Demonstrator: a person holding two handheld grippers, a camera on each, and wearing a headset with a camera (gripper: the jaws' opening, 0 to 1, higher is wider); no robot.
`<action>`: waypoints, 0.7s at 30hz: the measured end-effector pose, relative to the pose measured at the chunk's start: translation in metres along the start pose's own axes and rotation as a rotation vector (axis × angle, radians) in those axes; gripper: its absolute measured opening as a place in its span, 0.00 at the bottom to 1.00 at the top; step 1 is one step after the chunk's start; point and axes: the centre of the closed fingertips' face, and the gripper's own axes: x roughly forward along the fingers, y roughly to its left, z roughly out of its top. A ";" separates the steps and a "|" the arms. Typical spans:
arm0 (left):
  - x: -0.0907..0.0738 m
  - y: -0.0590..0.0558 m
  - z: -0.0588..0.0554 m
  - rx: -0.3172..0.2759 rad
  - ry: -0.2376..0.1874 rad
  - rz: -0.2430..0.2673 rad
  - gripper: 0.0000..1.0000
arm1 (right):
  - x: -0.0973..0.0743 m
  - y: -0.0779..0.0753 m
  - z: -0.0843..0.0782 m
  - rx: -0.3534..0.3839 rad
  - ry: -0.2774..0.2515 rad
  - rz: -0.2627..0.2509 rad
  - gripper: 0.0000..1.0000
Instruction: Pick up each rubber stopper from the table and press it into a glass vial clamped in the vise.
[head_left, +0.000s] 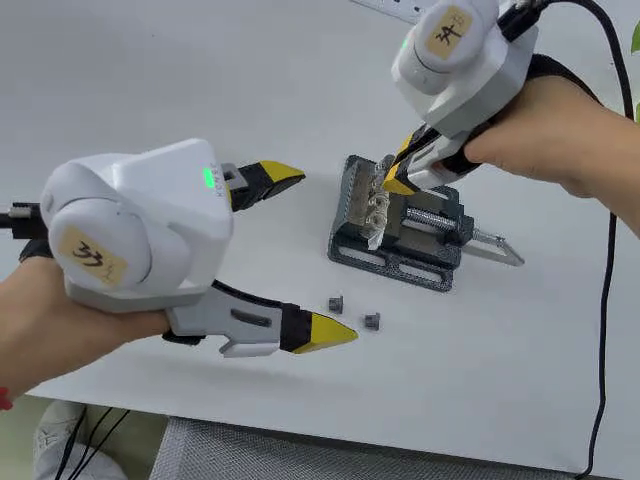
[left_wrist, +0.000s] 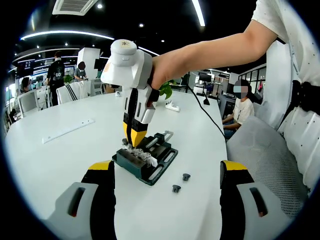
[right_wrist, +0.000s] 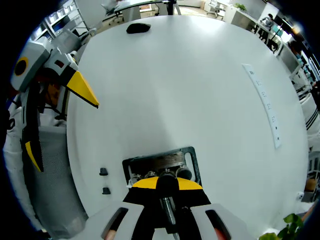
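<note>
A held stopper (right_wrist: 167, 183) is pinched between the narrowed jaws of the right gripper (head_left: 398, 182), pointed down onto the glass vials (head_left: 375, 208) for pressing in; these are clamped in the vise (head_left: 410, 255). Two loose stoppers (head_left: 336, 303) are seen on the table (head_left: 150, 90) just beside the vise (within easy reach). The left gripper (head_left: 318, 252) is held wide open, empty. Which vials are already plugged cannot be made out.

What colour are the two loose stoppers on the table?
Dark grey stoppers, clearest in the head view.
</note>
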 end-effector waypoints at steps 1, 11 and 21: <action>0.000 0.000 0.000 0.000 0.000 0.000 0.86 | 0.000 0.000 0.000 0.011 -0.006 -0.001 0.07; 0.001 -0.002 -0.001 -0.004 0.005 -0.005 0.86 | 0.003 -0.007 0.007 0.038 -0.041 -0.001 0.08; 0.000 -0.002 -0.001 -0.005 0.006 -0.004 0.86 | -0.015 -0.011 0.004 0.035 -0.076 -0.022 0.05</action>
